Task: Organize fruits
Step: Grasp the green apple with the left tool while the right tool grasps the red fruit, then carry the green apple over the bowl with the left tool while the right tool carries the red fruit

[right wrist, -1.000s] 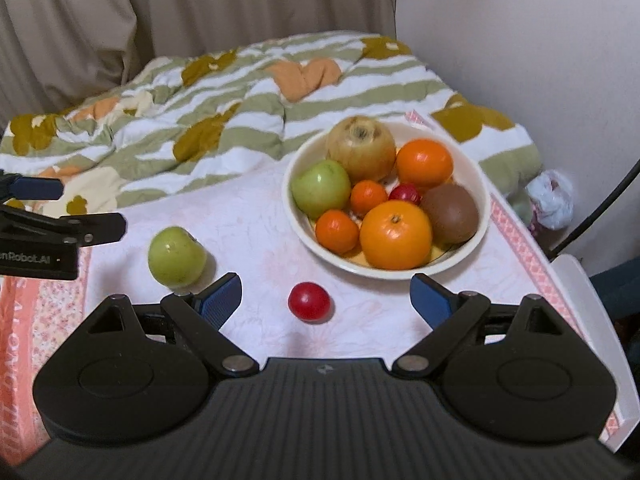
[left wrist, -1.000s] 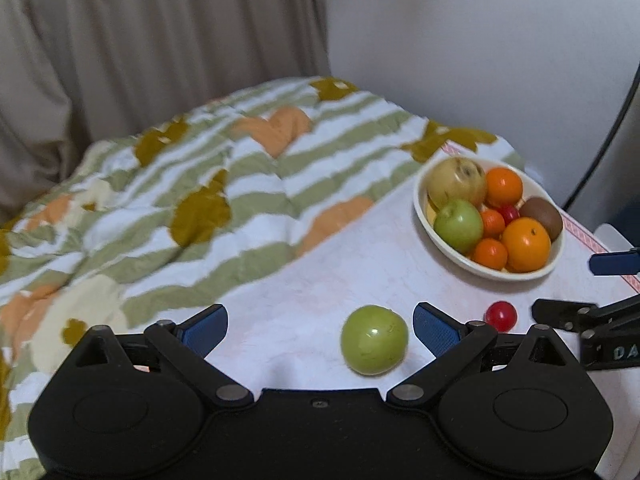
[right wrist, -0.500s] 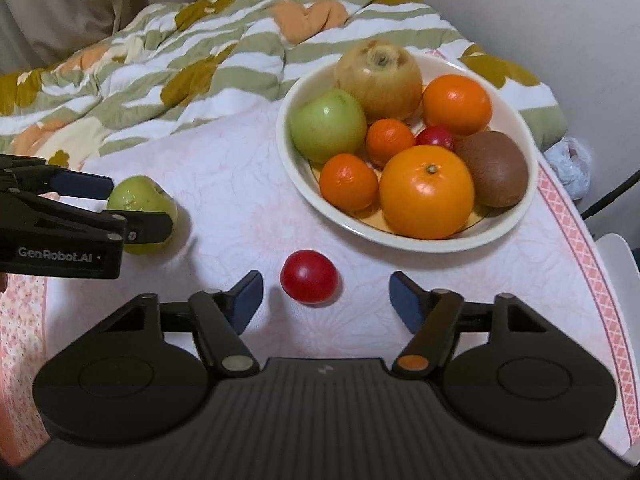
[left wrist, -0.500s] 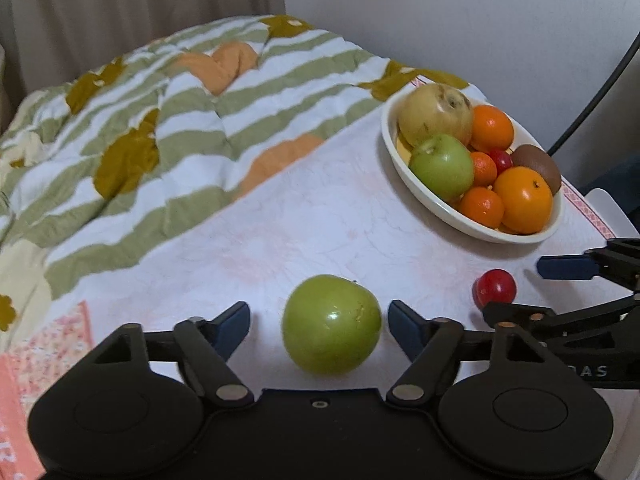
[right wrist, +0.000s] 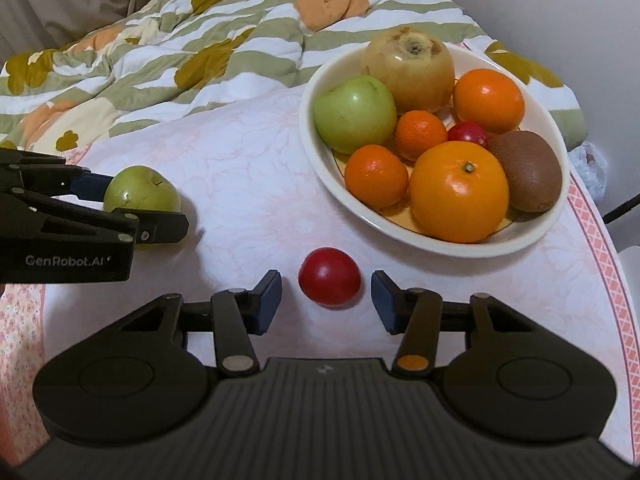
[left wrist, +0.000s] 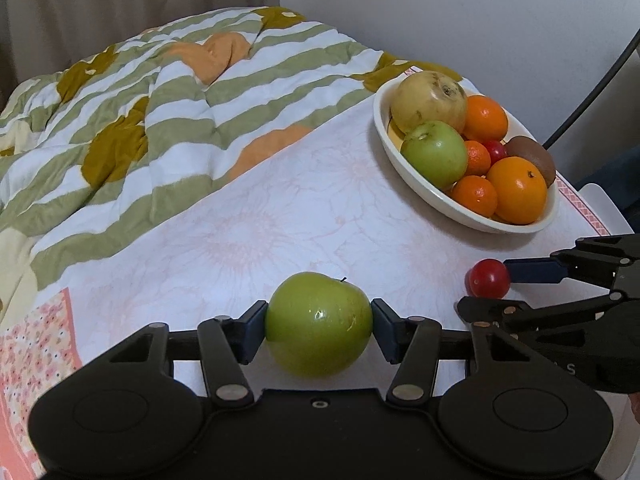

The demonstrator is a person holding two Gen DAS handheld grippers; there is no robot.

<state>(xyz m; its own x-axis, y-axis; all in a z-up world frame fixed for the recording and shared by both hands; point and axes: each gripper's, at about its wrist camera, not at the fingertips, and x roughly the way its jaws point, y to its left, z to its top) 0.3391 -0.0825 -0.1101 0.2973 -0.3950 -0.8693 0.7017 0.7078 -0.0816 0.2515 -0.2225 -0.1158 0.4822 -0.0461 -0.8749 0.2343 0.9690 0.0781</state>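
Both blue pads of the left gripper (left wrist: 319, 322) press the sides of the green apple (left wrist: 319, 323), apparently resting on the tablecloth (left wrist: 248, 240). The right gripper (right wrist: 326, 294) stands parted around the red fruit (right wrist: 329, 276), gaps on both sides; only its view shows them, with the fruit bowl (right wrist: 400, 228) ahead-right.

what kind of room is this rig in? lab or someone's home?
Most likely a home, probably a bedroom or living space: a patterned striped quilt lies bunched beside the table, curtains hang behind it, and a bowl of fruit sits on a floral tablecloth. No lab fixtures show.
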